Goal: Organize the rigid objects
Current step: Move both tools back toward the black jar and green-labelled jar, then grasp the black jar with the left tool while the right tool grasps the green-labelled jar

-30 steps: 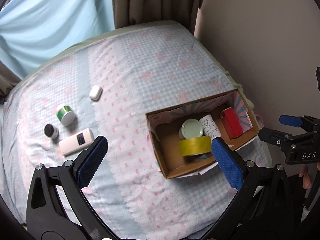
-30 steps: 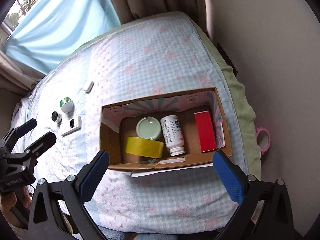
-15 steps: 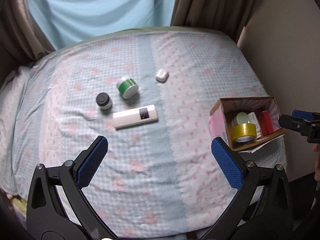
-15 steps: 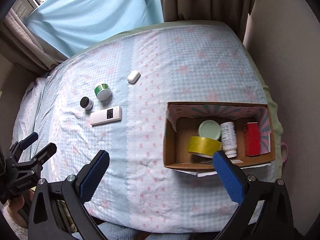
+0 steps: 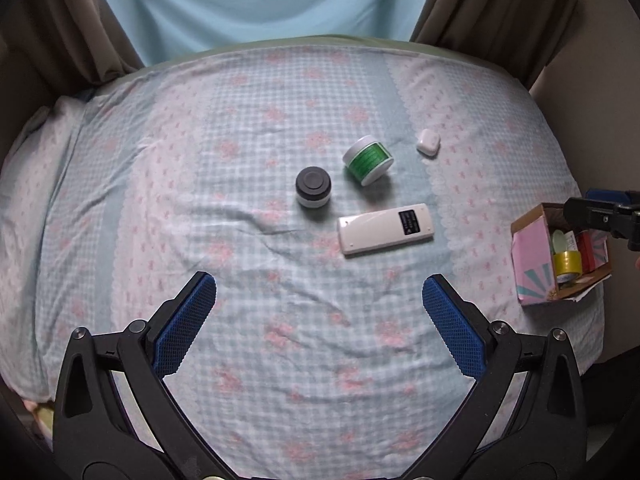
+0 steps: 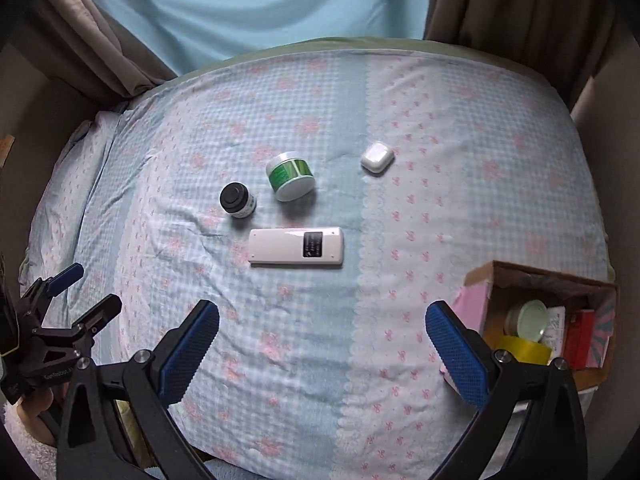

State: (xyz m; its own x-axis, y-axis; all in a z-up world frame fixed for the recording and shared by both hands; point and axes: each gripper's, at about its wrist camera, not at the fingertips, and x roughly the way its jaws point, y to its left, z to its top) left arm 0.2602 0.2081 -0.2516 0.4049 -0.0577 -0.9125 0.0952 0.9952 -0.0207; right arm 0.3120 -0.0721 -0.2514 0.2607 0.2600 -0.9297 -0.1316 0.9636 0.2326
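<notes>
On the bed lie a white remote [image 5: 386, 229] [image 6: 296, 247], a small black-capped jar [image 5: 313, 187] [image 6: 237, 199], a green-labelled tub [image 5: 368, 160] [image 6: 291, 176] and a white earbud case [image 5: 428, 142] [image 6: 377, 157]. A cardboard box [image 5: 534, 252] [image 6: 480, 292] at the right edge of the bed holds a yellow tape roll [image 6: 524, 349], a pale-lidded jar [image 6: 527, 317], a white bottle and a red box. My left gripper [image 5: 319, 292] is open and empty, above the bed short of the remote. My right gripper [image 6: 322, 322] is open and empty, left of the box.
The bed has a blue and pink checked sheet [image 5: 240, 128]. Brown curtains [image 5: 480, 4] and a light blue curtain [image 5: 260, 0] hang behind it. A wall stands at the right. The other gripper shows at the right edge [image 5: 600, 216] and lower left [image 6: 60, 320].
Both grippers have swung left, away from the box, and now face the loose objects in the middle of the bed. Both stayed open and empty.
</notes>
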